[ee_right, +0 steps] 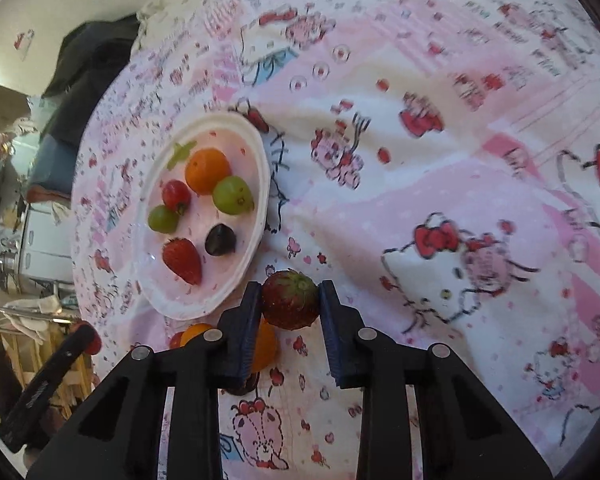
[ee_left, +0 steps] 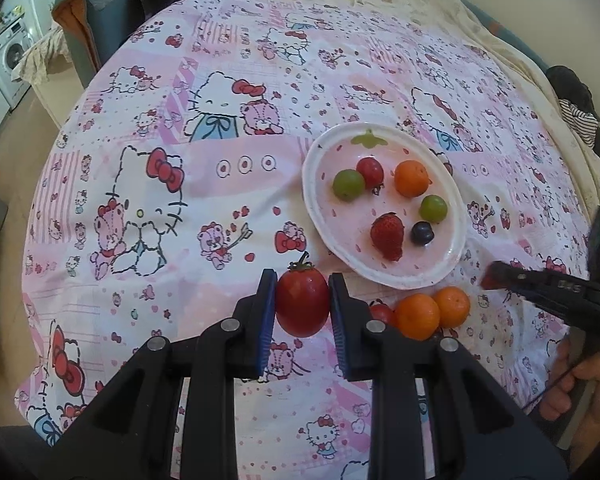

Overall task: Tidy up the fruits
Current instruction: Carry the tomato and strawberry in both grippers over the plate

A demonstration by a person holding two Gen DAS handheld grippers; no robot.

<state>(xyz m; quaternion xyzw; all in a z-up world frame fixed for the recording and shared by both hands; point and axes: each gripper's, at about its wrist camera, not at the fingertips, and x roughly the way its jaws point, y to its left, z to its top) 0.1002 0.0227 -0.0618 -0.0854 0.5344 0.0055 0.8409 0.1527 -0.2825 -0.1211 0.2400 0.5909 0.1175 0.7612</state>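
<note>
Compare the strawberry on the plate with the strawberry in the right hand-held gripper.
The plate strawberry lies free on the white plate, bright red, tip toward the camera. The gripped strawberry is darker, shows its green calyx, and sits between the right hand-held gripper pads, off the plate. Both look whole.

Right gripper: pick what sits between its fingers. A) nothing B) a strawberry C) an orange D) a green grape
B: in the right wrist view the right gripper has a strawberry with green leaves between its blue pads, beside the white plate.
</note>
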